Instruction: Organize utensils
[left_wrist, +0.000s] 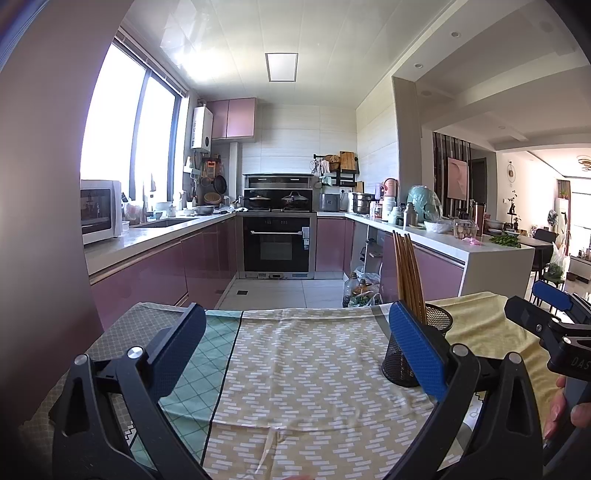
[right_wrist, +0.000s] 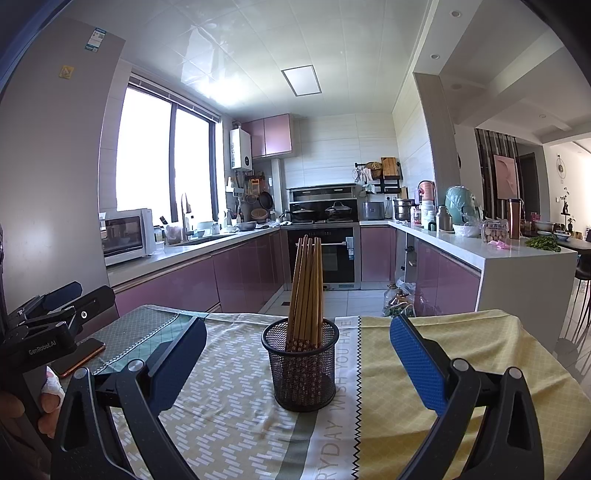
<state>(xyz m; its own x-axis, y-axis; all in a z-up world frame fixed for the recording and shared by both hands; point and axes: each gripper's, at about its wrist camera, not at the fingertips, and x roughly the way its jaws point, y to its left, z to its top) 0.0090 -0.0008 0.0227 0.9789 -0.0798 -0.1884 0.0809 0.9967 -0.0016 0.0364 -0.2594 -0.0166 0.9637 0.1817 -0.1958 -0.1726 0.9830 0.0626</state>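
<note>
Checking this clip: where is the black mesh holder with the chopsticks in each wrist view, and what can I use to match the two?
Left wrist: mesh holder at right of centre, partly hidden behind the left gripper's blue right finger.
Right wrist: mesh holder in the centre, between the right gripper's open jaws, chopsticks upright.
Shared landmark: the black oven.

My left wrist camera sits low over the cloth-covered tabletop (left_wrist: 314, 354), looking forward between its own gripper (left_wrist: 295, 354) fingers toward the kitchen's black built-in oven (left_wrist: 279, 243). My right wrist camera looks the same way from just to the right, close behind the black wire-mesh cup (right_wrist: 300, 363) of brown wooden chopsticks (right_wrist: 306, 288). Both views share that cup (left_wrist: 417, 343), the patterned cloth, and the pink-fronted kitchen; each catches the other gripper at its edge.
</note>
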